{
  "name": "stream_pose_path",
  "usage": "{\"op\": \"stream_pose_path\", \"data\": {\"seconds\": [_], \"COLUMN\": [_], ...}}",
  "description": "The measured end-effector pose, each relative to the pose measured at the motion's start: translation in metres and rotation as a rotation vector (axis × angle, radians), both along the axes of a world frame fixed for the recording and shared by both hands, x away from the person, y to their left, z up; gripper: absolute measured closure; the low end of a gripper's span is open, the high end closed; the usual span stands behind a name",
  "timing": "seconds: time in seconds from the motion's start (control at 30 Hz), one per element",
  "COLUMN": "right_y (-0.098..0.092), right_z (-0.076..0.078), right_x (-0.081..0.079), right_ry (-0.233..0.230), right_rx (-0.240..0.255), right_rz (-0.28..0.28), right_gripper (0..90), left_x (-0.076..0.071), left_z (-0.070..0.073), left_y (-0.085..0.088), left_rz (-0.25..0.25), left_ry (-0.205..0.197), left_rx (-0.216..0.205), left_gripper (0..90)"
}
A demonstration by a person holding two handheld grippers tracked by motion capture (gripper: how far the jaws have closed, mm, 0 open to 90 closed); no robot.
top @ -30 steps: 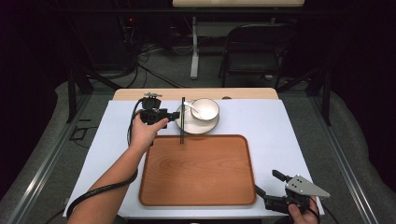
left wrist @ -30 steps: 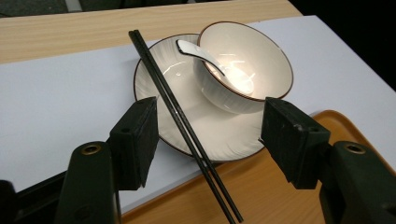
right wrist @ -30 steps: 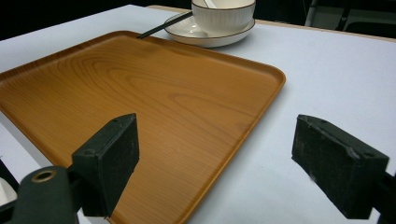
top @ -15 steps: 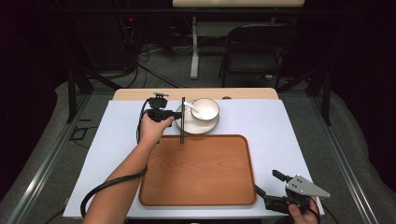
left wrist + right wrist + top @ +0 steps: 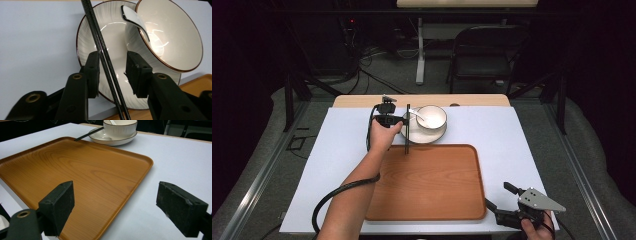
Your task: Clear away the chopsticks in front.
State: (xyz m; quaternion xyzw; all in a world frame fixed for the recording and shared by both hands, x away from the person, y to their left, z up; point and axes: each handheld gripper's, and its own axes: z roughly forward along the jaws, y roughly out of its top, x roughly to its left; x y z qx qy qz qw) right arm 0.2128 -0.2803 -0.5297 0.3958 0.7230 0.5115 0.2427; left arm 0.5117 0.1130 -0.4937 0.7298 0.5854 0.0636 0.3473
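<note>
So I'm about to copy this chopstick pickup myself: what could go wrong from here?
The left gripper has just been closing, with the chopsticks between its jaws, against one pad and clear of the other. They may roll or split apart, so only one gets caught. They lie across the plate rim; a skewed lift could tip them against it. The spoon leans in the bowl close by, so a knock might upset it.
</note>
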Motion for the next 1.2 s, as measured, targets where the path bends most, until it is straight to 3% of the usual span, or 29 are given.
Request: {"op": "stream_pose_path", "data": {"seconds": [0.37,0.9,1.2], "right_y": [0.000,-0.001,-0.001], "right_z": [0.000,0.000,0.000], "right_x": [0.000,-0.001,-0.001], "right_ry": [0.002,0.005,0.002], "right_rx": [0.005,0.008,0.008], "right_rz": [-0.002,-0.001,0.000], "right_gripper": [14.6,14.6,14.7], "left_x": [0.008,0.012,0.015], "left_z": [-0.009,-0.016,-0.018], "left_y": [0.001,-0.008,-0.007], "left_rz": [0.039,0.037,0.064], "left_ry": [0.030,0.083,0.119], "left_rx": [0.022,0.036,0.021], "left_gripper": [70.2,75.7,78.7]}}
